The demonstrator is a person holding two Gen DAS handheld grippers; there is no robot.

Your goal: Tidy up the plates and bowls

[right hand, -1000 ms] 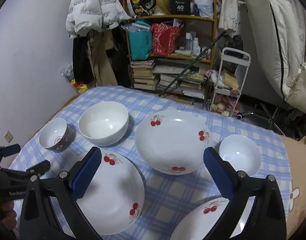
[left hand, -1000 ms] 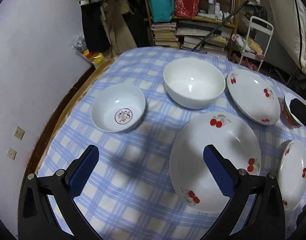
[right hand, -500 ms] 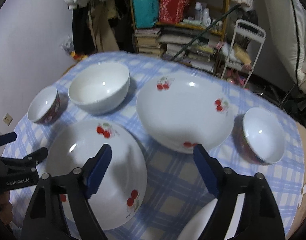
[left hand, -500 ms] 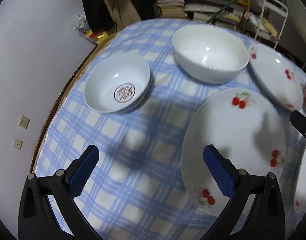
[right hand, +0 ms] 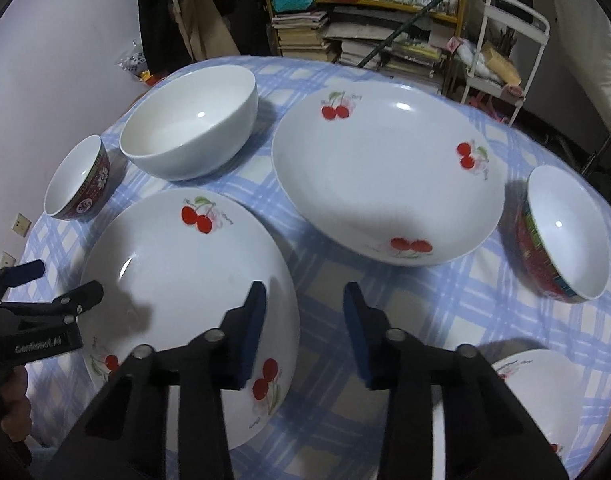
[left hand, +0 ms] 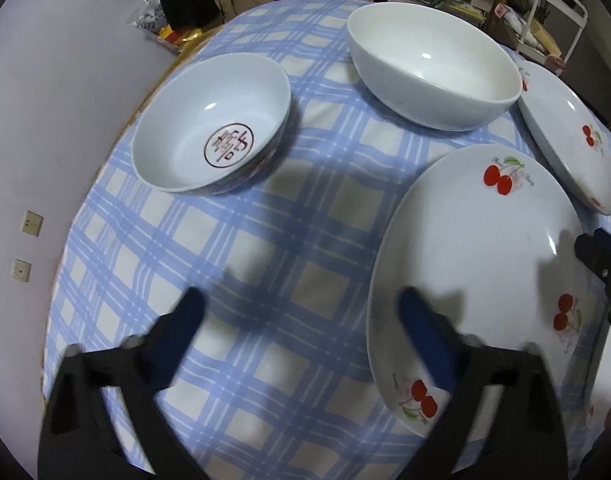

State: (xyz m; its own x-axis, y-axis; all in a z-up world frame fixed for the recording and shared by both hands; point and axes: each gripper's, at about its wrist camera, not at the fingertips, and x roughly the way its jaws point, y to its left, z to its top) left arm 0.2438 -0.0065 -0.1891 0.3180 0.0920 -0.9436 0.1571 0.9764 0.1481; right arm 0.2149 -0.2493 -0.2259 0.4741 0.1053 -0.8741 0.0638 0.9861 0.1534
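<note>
**Both grippers closing on near cherry plate**

The right gripper (right hand: pixel 303 330) stands partly open and empty, straddling the rim of the near cherry plate (right hand: pixel 177 280) at lower left. The left gripper (left hand: pixel 301 324) stands wide, also empty. Judged step: first pickup; next, clamp the rim. Count: three cherry plates, four bowls.
</note>
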